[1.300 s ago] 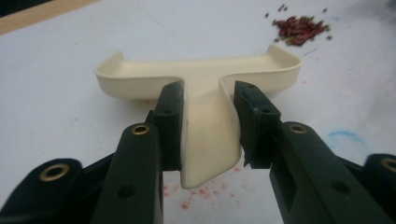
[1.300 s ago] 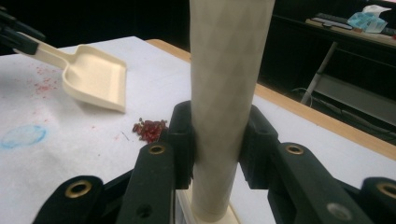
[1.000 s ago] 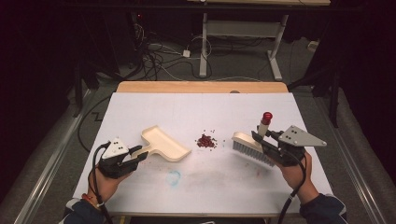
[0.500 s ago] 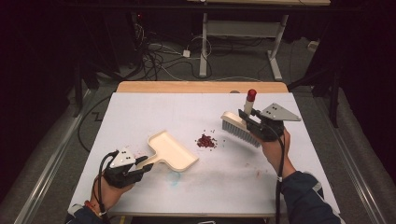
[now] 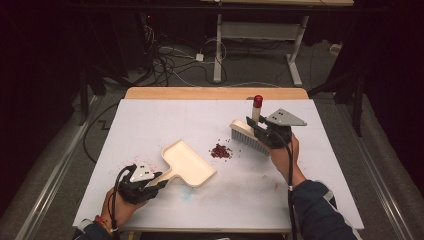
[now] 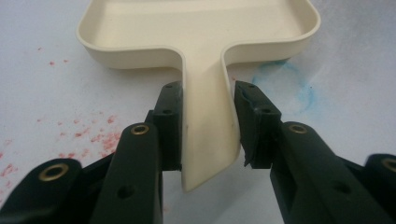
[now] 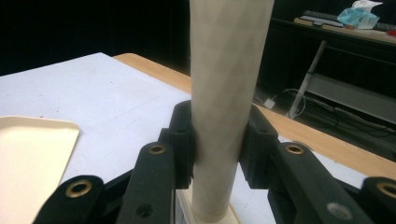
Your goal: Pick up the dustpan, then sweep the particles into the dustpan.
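So the right gripper [image 5: 261,133] is clamping the brush [image 5: 248,137] by its handle; in the right gripper view both jaws are pressing tight against the pale handle [image 7: 227,93], which is standing upright between them. Compared with a second ago, that hand has swung the brush up and away from the person, so the bristles are now sitting just past the crumbs [image 5: 220,151], on their far right side. To me that reads as lining up a sweep: pull the brush back toward the pan and the pile goes with it.

The left gripper [image 5: 150,181] is pinching the dustpan [image 5: 187,162] by its handle, though in the left gripper view the left jaw is touching the handle [image 6: 205,116] while the right one is showing a thin gap, so the hold is looking a bit loose. The pan has also slid nearer to the person and turned, its open mouth now facing the crumbs, just beside them.

Room-wise: the table [image 5: 165,115] is mostly bare white all around, with plenty of space behind the brush. The left hand [image 5: 117,207] is sitting right near the near edge, so not much backing up left there.
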Available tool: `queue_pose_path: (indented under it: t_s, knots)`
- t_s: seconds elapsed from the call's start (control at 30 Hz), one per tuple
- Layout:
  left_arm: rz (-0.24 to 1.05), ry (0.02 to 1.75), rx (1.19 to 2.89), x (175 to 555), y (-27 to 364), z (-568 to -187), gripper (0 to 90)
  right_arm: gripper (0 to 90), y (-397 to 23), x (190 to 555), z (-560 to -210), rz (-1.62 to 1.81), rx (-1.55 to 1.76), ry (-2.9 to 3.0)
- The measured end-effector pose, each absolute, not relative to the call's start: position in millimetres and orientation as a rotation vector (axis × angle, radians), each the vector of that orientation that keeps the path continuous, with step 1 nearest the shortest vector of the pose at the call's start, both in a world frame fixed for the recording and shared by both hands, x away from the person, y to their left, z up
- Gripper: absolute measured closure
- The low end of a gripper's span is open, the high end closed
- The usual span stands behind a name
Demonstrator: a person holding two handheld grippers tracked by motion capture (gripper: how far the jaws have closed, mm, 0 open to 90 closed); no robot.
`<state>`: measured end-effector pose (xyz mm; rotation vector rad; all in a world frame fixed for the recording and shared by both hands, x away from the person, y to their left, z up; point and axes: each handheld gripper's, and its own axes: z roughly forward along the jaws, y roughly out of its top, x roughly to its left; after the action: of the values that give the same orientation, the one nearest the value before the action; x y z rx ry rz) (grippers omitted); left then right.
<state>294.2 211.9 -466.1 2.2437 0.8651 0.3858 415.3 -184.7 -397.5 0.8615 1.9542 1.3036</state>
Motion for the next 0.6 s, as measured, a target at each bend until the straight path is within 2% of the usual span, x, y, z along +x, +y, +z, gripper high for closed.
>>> queue_pose_path:
  t_s: [0.6]
  knots:
    - [0.36,0.852,2.248,298,204,-469,63.1,70.4,-155,441,-411,1.241,0.904,1.866]
